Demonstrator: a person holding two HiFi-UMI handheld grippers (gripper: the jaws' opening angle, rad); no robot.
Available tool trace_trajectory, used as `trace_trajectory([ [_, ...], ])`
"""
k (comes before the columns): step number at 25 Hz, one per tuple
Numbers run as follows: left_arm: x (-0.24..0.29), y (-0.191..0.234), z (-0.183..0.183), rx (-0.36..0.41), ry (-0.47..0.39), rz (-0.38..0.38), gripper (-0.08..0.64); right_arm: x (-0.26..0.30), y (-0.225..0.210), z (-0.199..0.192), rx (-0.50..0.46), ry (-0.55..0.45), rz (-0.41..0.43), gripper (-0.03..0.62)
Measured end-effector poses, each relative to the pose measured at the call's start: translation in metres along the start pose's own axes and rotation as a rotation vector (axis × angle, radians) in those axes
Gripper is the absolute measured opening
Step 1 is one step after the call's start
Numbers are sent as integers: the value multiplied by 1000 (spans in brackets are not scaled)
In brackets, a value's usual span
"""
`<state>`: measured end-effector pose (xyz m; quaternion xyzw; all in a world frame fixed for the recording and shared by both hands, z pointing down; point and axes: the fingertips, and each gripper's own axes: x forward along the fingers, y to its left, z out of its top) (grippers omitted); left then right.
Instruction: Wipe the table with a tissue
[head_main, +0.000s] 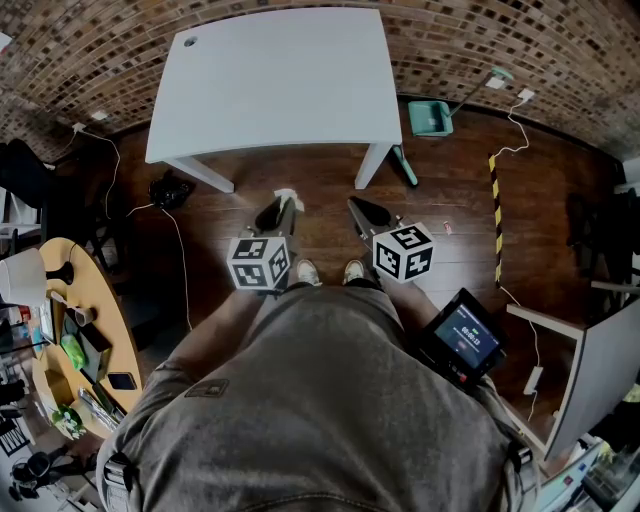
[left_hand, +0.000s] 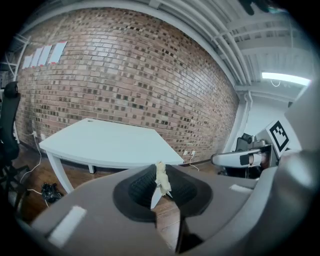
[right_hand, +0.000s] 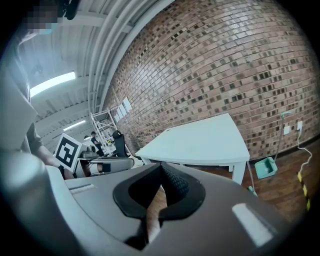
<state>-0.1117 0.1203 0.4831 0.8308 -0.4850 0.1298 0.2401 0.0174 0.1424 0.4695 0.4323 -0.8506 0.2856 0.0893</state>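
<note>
The white table (head_main: 280, 80) stands ahead of me against the brick wall, its top bare. Both grippers hang low in front of my body, short of the table's near edge. My left gripper (head_main: 283, 207) is shut on a small crumpled white tissue (head_main: 287, 194). In the left gripper view the tissue (left_hand: 161, 178) sticks up between the closed pads, with the table (left_hand: 110, 142) beyond. My right gripper (head_main: 358, 208) is shut with nothing in it. The right gripper view shows its pads met at the tip and the table (right_hand: 200, 142) ahead.
A teal dustpan (head_main: 430, 118) lies on the wood floor right of the table. Cables and a black object (head_main: 170, 188) lie at the left. A round wooden table (head_main: 60, 340) with clutter stands at my left. A yellow-black strip (head_main: 494, 200) runs along the floor at right.
</note>
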Motion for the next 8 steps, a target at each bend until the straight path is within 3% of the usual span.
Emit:
trace_trajectory([
  [8, -3, -6, -1, 1, -5, -5, 57, -4, 2, -3, -2, -4, 0, 11],
])
